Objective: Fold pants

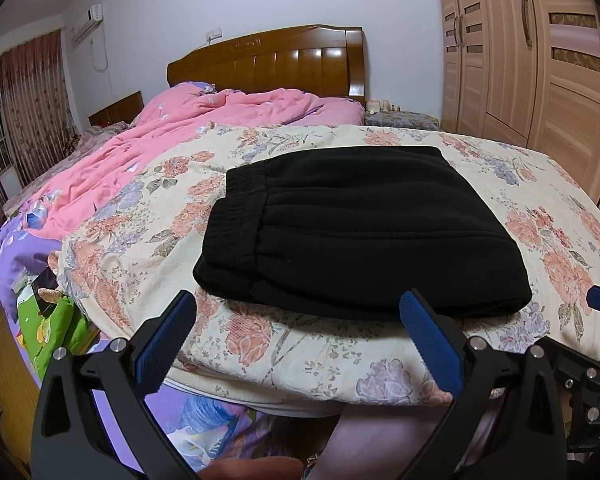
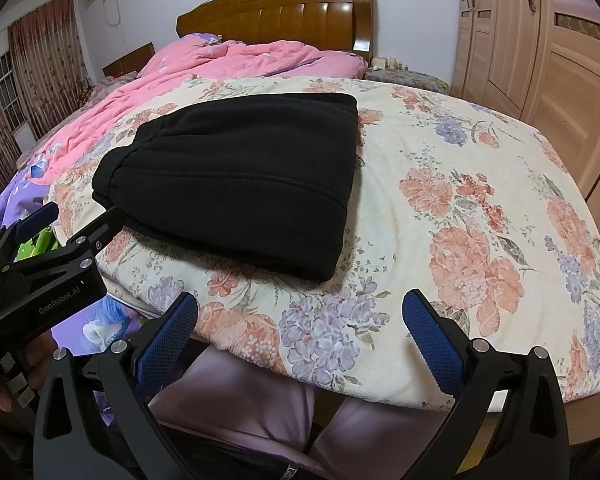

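Folded black pants (image 1: 356, 232) lie on a floral blanket (image 1: 300, 344) beside a pink quilt (image 1: 204, 120); left gripper (image 1: 298, 312) and right gripper (image 2: 300, 312) hover nearby, fingers apart, nothing between.

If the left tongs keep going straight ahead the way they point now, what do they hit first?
Most likely the folded black fleece pants on the cream floral blanket. The open left tongs face their near edge, though depth is unclear.

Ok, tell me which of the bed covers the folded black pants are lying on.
The folded black pants lie on the cream floral blanket at the bed's foot, not the crumpled pink quilt behind it near the headboard.
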Available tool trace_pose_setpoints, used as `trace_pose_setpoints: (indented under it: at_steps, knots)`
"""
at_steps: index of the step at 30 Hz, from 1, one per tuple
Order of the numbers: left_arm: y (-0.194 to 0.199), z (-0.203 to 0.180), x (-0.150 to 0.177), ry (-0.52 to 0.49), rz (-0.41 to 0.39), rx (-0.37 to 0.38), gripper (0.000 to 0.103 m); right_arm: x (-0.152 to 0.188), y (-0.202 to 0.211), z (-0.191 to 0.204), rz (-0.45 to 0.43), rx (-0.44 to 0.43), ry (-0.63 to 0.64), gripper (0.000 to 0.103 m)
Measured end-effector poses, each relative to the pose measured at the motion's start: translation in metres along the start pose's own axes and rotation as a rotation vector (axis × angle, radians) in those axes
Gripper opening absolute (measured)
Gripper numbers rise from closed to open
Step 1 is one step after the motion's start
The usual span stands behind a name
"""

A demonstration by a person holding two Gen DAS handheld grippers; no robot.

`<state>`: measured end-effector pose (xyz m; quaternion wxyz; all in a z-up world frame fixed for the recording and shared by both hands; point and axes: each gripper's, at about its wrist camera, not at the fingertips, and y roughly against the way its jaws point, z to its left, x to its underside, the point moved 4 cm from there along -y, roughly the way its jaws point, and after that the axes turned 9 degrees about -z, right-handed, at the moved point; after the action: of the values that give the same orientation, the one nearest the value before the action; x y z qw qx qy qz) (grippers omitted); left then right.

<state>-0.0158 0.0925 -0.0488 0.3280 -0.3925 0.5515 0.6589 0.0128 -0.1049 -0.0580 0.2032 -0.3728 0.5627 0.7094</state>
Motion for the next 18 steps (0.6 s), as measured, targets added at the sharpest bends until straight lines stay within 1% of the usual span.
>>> trace_pose_setpoints:
  at_steps: [12, 16, 18]
  knots:
    - [0.0008, -0.0022, 0.0011, 0.002, 0.004, 0.007, 0.102, 0.0005, -0.0002, 0.0003, 0.000, 0.000, -0.001, 0.099]
    - [0.0017, -0.0022, 0.0003, -0.001, -0.001, -0.010, 0.102, 0.0005, -0.0002, 0.0003, 0.001, 0.001, -0.001, 0.099]
    - [0.0016, -0.0022, -0.0004, -0.001, -0.002, -0.006, 0.102, 0.0004, -0.0002, 0.0001, 0.000, 0.000, 0.000, 0.099]
